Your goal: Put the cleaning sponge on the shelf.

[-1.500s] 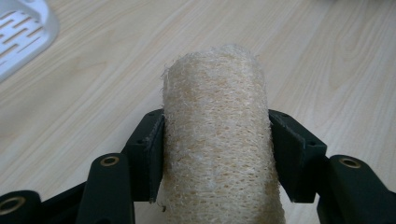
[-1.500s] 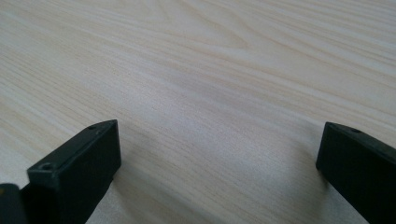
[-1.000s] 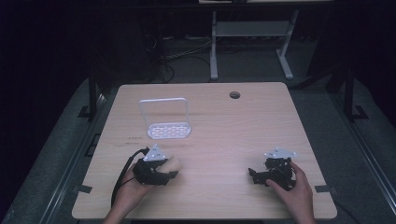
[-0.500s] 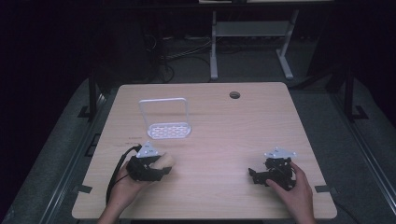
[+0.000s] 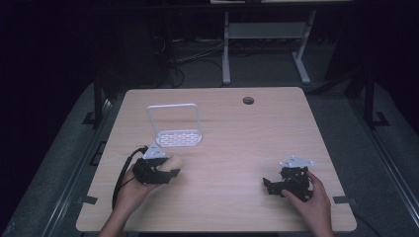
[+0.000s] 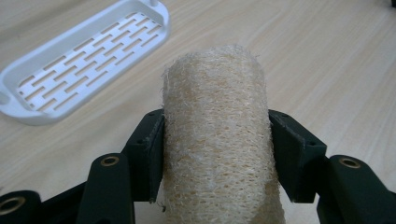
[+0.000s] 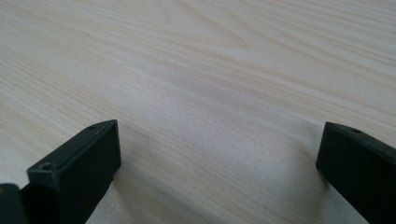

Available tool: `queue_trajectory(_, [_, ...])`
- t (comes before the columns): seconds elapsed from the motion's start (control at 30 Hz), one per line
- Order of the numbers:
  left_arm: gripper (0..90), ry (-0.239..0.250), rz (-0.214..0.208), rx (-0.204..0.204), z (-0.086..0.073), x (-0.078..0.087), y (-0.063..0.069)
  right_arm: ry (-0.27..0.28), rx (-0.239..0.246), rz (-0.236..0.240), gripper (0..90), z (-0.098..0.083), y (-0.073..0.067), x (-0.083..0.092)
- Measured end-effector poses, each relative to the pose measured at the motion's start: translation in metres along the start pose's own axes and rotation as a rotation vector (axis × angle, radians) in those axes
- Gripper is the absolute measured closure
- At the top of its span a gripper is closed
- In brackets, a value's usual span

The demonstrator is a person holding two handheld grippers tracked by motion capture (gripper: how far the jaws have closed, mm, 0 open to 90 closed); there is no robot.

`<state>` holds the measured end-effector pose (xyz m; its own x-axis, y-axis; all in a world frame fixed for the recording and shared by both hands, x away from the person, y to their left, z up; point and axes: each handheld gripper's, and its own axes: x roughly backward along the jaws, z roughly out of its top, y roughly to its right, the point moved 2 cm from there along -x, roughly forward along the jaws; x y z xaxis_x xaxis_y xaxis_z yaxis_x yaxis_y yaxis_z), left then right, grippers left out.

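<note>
A beige loofah roll point(image 6: 217, 140) sits clamped between the two black jaws of my left gripper point(image 6: 215, 149), just above the wooden table. From the high view that left gripper point(image 5: 160, 170) is at the table's front left with the loofah point(image 5: 174, 162) poking out toward the right. A white slotted soap tray point(image 6: 86, 60) with a tall wire handle point(image 5: 174, 106) stands a short way beyond it. My right gripper point(image 5: 276, 185) rests low on the table at the front right, jaws wide apart with bare wood between them point(image 7: 217, 154).
The light wooden table point(image 5: 247, 143) has a round cable hole point(image 5: 248, 100) near its back edge. A metal stand point(image 5: 264, 34) is on the dark floor behind. A black cable point(image 5: 121, 180) loops from the left gripper toward the front edge.
My left gripper with the loofah has shifted slightly left and toward the tray. The right gripper has stayed where it was.
</note>
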<state>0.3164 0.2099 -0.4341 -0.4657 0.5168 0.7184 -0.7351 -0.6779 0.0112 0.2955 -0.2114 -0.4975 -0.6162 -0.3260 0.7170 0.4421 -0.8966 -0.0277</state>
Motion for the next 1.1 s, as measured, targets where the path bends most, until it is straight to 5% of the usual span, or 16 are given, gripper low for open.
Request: queue_trajectory(1.1, [41.4, -0.005, 0.056, -0.010, 0.033, -0.035, -0.037, 0.000, 0.000, 0.000, 0.0, 0.000, 0.000, 0.000])
